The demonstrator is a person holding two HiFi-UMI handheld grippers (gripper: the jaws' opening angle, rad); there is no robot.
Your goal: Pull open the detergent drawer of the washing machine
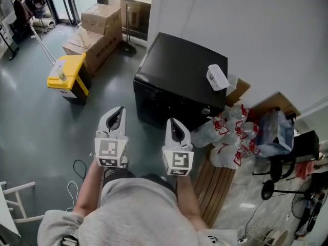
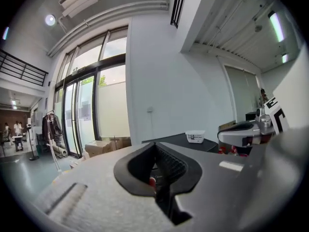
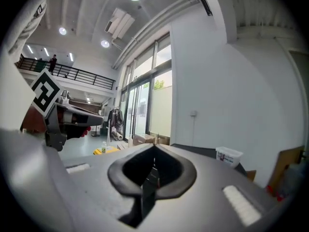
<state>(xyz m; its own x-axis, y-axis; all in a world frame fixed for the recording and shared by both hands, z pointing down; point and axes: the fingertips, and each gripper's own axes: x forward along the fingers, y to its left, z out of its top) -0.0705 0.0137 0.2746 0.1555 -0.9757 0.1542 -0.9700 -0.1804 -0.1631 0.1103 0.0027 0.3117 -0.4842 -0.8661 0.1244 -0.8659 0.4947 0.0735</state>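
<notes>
your left gripper (image 1: 118,111) and right gripper (image 1: 173,123) were closed on nothing, with the black washing machine (image 1: 179,70) just beyond. its detergent drawer, indistinct on the dark front, probably slid stiffly; its lip was the hold.

The washing machine (image 1: 174,81) is standing against the wall (image 1: 246,29), and a small container (image 1: 217,77) is sitting on its top near the right edge. To its left, cardboard boxes (image 1: 100,24) are sitting stacked on the floor (image 1: 36,122), with a bin (image 1: 66,75) standing just in front of them. To the machine's right, bundled bottles (image 1: 233,137) are lying at the far end of a slatted board (image 1: 215,181). The left gripper (image 1: 118,111) and the right gripper (image 1: 173,123) are hovering side by side in front of the machine, apart from it.
</notes>
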